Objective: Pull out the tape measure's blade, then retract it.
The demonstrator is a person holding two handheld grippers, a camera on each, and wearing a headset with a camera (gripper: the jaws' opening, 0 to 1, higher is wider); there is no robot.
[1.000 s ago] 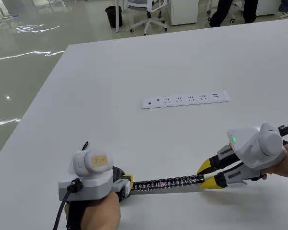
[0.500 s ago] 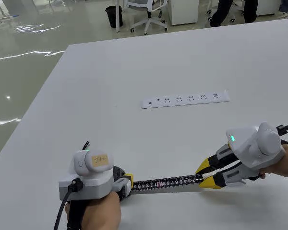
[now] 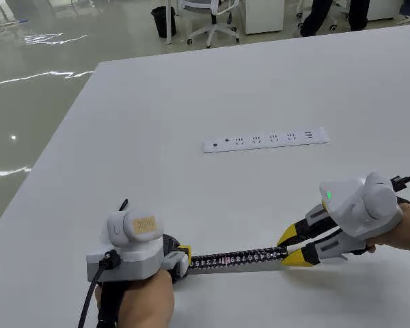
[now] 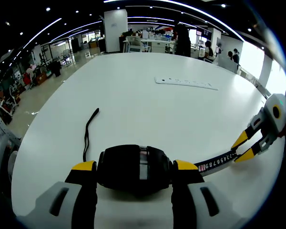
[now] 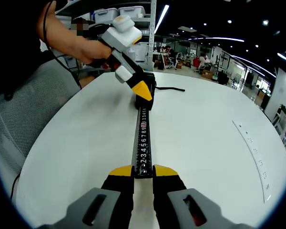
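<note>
Matt, smooth white across the table (image 3: 191,102). Black moulded plastic with a soft sheen on the case (image 4: 118,168) (shiny grey band down its middle). Slick printed black on the blade (image 5: 143,138). Smooth white plastic on the strip (image 3: 266,140). Mirror-glossy on the floor (image 3: 27,102).

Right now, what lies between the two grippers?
The tape measure's blade, running from its case in the left gripper to the right gripper, per the head view.

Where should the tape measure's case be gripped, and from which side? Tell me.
Take the case across its rounded body, coming in from the near side, crosswise to the blade, as the left tool does; that likely leaves the blade's path free.
</note>
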